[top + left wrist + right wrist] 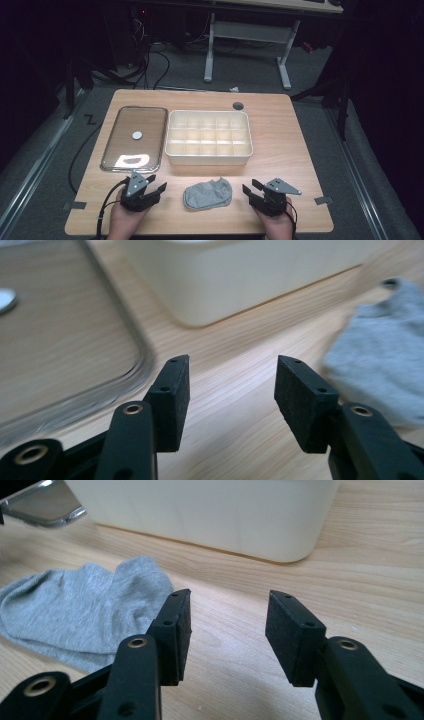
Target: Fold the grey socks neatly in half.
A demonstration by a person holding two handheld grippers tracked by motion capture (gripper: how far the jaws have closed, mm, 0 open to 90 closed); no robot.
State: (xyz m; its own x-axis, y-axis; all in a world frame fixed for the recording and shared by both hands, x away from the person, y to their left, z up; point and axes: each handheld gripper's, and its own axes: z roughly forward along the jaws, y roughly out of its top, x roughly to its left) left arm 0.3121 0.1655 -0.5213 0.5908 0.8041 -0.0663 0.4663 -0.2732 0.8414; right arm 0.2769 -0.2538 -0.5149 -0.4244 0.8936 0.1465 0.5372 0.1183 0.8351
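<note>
A grey sock (pixel 208 193) lies crumpled on the wooden table near its front edge, between my two grippers. My left gripper (pixel 156 183) rests to the sock's left, open and empty; in its own view the sock (pixel 385 365) is off to the right of my open left gripper (pixel 232 385). To the sock's right sits my right gripper (pixel 251 186), also open with nothing between its jaws. Seen along my right gripper (pixel 227 625), the sock (pixel 80 607) lies on the left. Behind the sock stands a cream divided box (pixel 209 158) with several empty compartments.
A clear lid (pixel 134 139) with a small round disc (pixel 137 134) at its middle lies flat to the left of the box. A dark grommet hole (pixel 238 105) marks the table's far side. Desk legs and cables stand on the floor beyond.
</note>
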